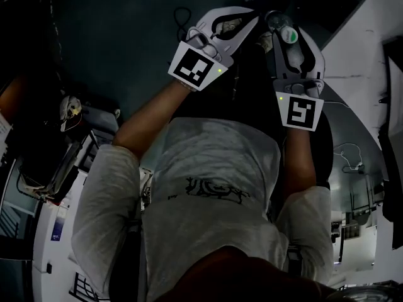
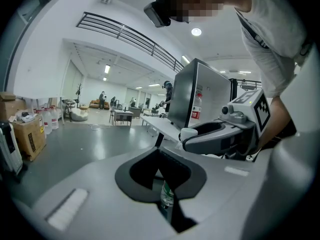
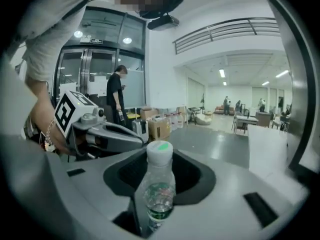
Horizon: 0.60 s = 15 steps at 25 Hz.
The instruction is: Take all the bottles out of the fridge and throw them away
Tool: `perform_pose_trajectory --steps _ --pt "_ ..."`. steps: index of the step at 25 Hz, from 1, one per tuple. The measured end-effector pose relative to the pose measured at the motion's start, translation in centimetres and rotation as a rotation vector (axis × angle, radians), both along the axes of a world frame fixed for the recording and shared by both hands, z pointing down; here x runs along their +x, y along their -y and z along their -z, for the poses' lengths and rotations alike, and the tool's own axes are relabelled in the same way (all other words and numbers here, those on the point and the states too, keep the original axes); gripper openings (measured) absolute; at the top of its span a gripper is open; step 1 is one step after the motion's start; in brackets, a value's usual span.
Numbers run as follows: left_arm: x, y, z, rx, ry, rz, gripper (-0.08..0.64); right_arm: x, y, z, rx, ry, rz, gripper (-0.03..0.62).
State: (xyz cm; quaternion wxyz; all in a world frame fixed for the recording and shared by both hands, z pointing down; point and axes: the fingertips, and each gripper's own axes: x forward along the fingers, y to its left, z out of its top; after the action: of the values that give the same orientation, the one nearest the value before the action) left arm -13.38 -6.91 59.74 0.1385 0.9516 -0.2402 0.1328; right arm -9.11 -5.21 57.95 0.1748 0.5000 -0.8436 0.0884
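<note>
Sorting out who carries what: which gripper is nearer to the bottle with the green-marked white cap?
Right. The right gripper holds the green-marked bottle between its fingers. The left gripper, gripping a second bottle, is alongside on the left in the head view, not touching it.

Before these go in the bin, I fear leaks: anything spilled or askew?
Nothing spilled. The right gripper holds a capped bottle upright; the bottle in the left gripper sits low between its jaws, mostly hidden.

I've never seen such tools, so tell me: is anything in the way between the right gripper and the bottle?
Nothing visible is in the way. The bottle already stands upright between the jaws of the right gripper, which hold it.
</note>
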Motion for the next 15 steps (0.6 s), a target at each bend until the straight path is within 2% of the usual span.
perform_pose_trajectory --steps 6,15 --pt "0.0 0.3 -4.5 -0.008 0.024 0.002 0.009 -0.2 0.3 -4.4 -0.015 0.015 -0.004 0.158" --pt "0.0 0.0 -10.8 -0.020 0.048 -0.004 0.009 -1.2 0.0 -11.8 -0.026 -0.023 0.039 0.158"
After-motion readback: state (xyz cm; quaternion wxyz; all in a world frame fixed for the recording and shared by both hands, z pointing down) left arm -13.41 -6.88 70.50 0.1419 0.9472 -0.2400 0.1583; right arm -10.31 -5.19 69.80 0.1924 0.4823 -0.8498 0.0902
